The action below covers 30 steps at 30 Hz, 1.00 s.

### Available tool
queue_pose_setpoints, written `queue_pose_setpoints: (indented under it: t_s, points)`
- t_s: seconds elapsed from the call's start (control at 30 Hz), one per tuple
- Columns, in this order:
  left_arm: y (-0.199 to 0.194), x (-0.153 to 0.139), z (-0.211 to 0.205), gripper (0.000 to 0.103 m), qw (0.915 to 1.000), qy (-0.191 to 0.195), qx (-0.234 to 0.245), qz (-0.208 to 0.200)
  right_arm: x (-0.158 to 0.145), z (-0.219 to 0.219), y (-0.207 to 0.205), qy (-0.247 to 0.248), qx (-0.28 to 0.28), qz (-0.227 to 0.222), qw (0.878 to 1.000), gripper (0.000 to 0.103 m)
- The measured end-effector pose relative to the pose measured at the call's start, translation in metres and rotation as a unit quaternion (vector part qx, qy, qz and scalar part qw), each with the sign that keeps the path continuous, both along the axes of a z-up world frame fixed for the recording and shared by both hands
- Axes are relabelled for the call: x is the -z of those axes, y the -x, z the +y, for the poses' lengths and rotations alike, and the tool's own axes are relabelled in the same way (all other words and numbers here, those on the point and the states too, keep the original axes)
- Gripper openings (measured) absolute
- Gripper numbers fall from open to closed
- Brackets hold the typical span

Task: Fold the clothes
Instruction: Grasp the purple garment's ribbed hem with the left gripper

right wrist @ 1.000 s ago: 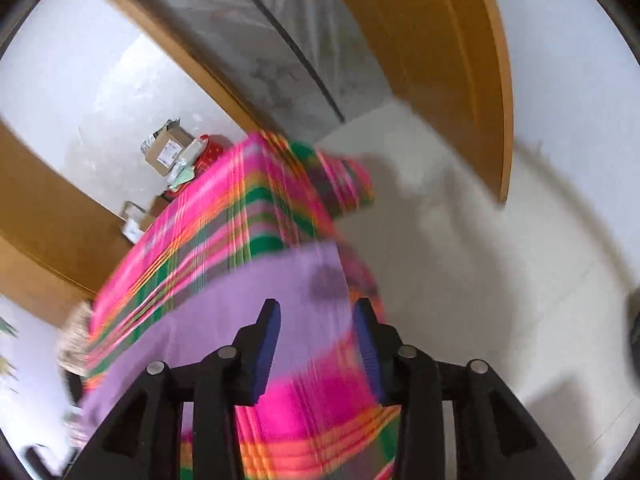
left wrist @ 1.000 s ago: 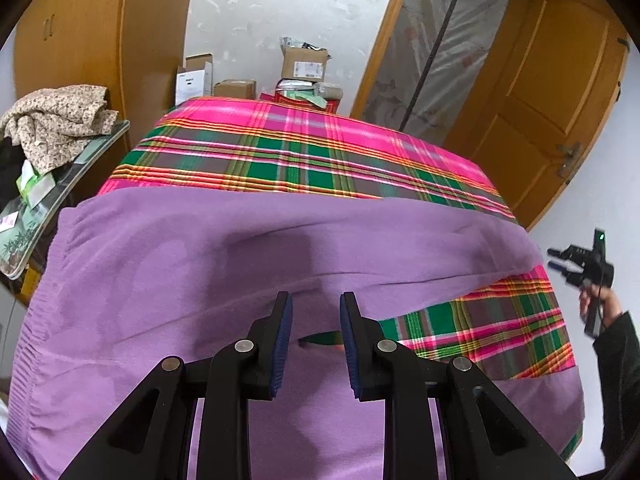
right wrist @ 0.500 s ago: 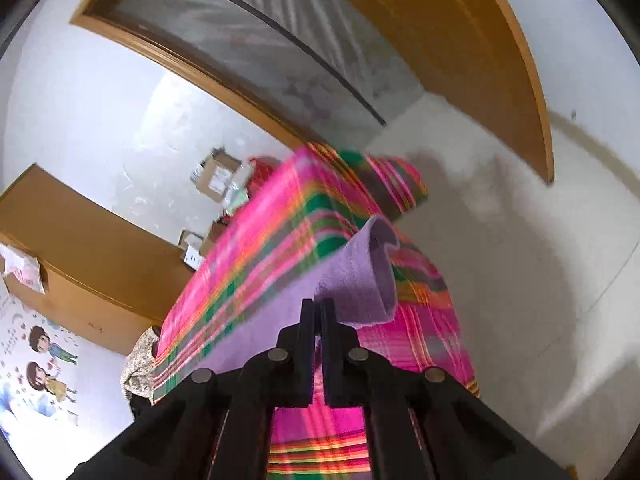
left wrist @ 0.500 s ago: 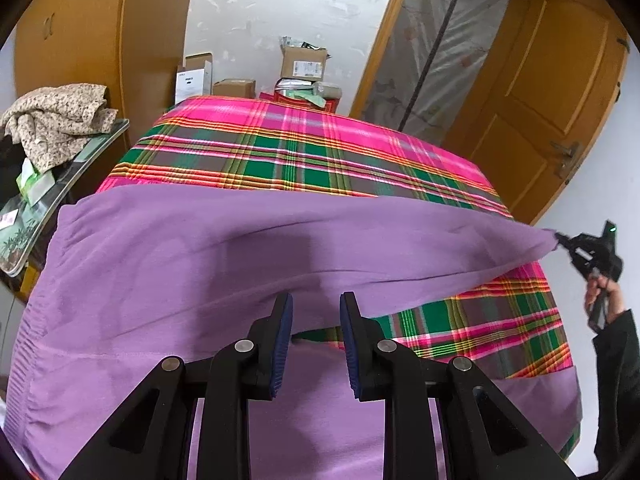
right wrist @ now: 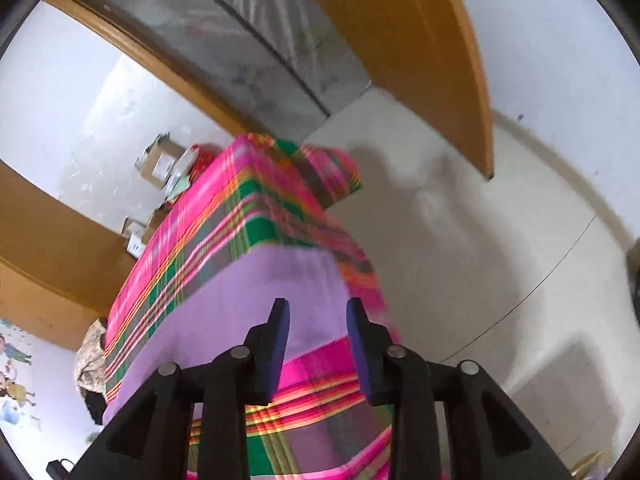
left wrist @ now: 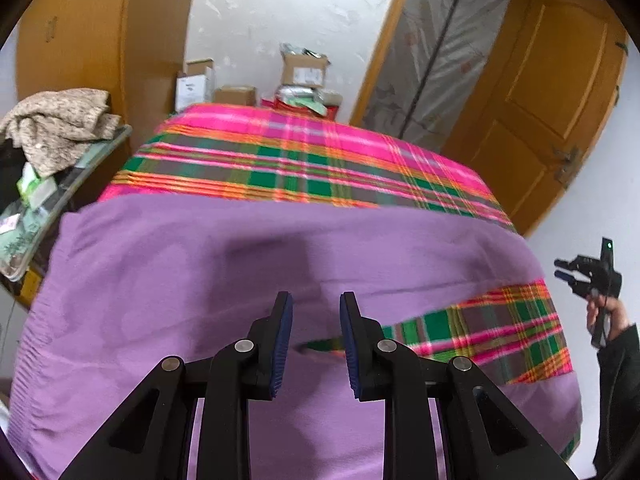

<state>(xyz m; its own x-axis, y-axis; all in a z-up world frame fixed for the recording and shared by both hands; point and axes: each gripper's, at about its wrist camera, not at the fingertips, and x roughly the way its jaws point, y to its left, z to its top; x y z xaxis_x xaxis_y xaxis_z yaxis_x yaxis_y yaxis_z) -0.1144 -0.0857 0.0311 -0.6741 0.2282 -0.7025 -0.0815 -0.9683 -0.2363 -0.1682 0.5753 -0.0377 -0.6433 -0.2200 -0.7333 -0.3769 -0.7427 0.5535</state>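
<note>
One soft purple garment [left wrist: 248, 272], lying flat across the centre of my frame on one plaid bedcover [left wrist: 304, 160]. My left gripper [left wrist: 316, 312] and right gripper [right wrist: 318, 316]: both wide, empty. Three cardboard boxes [left wrist: 304, 70], upper centre.

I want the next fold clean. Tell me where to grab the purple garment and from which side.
Take the purple garment at its right far corner, coming in from the bed's right edge with the open right gripper: that corner lies flat and free beside the plaid bedcover.
</note>
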Motion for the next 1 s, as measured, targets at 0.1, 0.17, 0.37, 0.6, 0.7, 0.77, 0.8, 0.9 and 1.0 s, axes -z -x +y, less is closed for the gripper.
queue_pose_setpoints:
  t_s: [0.1, 0.17, 0.37, 0.6, 0.7, 0.77, 0.8, 0.9, 1.0]
  points:
    - [0.003, -0.007, -0.022, 0.025, 0.9992, 0.02, -0.033, 0.014, -0.018, -0.043, 0.01, -0.04, -0.059, 0.046, 0.996, 0.032]
    - [0.005, -0.009, -0.038, 0.025, 0.9978, 0.035, -0.052, 0.021, -0.035, -0.074, 0.018, -0.071, -0.1, 0.08, 0.989, 0.034]
    - [0.011, -0.014, -0.089, 0.025, 0.9898, 0.081, -0.11, 0.041, -0.07, -0.193, 0.022, -0.155, -0.28, 0.136, 0.938, 0.058]
    - [0.037, -0.014, -0.162, 0.039, 0.9826, 0.109, -0.15, 0.018, -0.078, -0.298, 0.024, -0.232, -0.399, 0.126, 0.878, 0.058]
    - [0.051, 0.0, -0.193, 0.04, 0.982, 0.099, -0.161, -0.006, -0.079, -0.33, 0.031, -0.245, -0.427, 0.129, 0.861, 0.058]
    - [0.062, 0.011, -0.206, 0.041, 0.9828, 0.089, -0.16, -0.023, -0.078, -0.349, 0.038, -0.249, -0.443, 0.129, 0.852, 0.058]
    - [0.068, 0.018, -0.21, 0.041, 0.9831, 0.087, -0.158, -0.031, -0.076, -0.357, 0.043, -0.245, -0.449, 0.127, 0.85, 0.058]
    - [0.085, 0.039, -0.222, 0.044, 0.9837, 0.081, -0.151, -0.054, -0.069, -0.377, 0.064, -0.238, -0.464, 0.122, 0.844, 0.058]
    - [0.097, 0.051, -0.229, 0.047, 0.9862, 0.059, -0.141, -0.064, -0.058, -0.392, 0.084, -0.239, -0.475, 0.113, 0.84, 0.058]
